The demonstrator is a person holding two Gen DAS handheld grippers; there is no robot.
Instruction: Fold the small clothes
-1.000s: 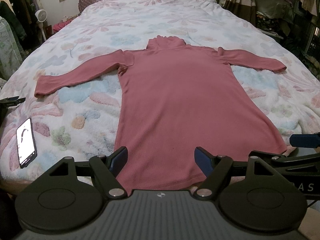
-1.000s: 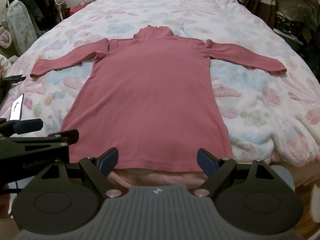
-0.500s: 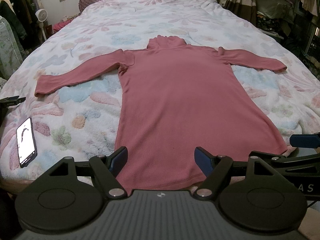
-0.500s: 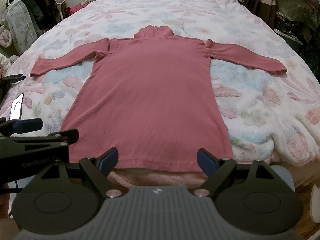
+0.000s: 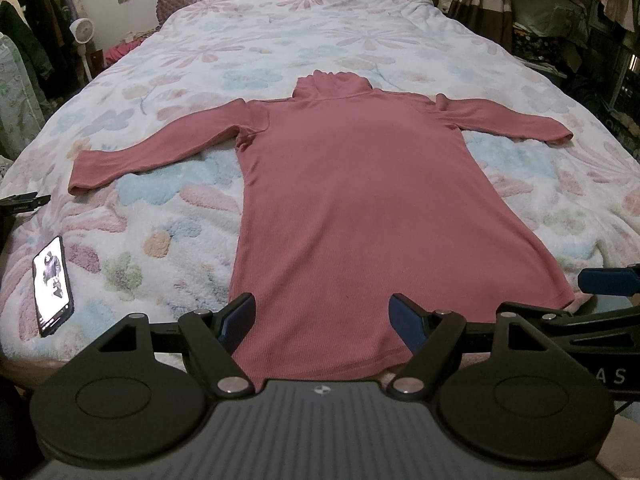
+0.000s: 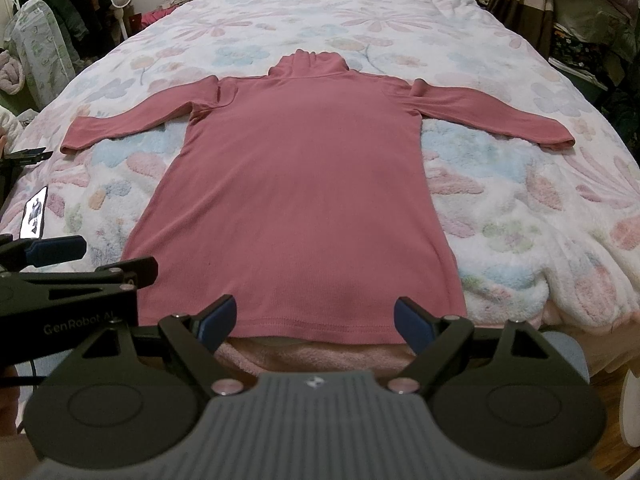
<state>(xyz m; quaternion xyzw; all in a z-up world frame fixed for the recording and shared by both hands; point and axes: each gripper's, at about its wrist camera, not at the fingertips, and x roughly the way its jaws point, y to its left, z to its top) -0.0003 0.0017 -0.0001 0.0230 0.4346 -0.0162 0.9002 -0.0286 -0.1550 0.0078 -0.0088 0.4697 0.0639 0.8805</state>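
Across the bed (image 5: 360,20) a pink dress (image 5: 360,208) lay flat, both the left gripper (image 5: 322,318) and right gripper (image 6: 316,320) gaping empty over its hem.

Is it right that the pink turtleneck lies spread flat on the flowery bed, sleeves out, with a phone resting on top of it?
Not quite. The phone lies on the floral blanket beside the pink turtleneck, apart from it near the bed's edge, as the left wrist view shows. The rest holds: it lies flat, sleeves out.
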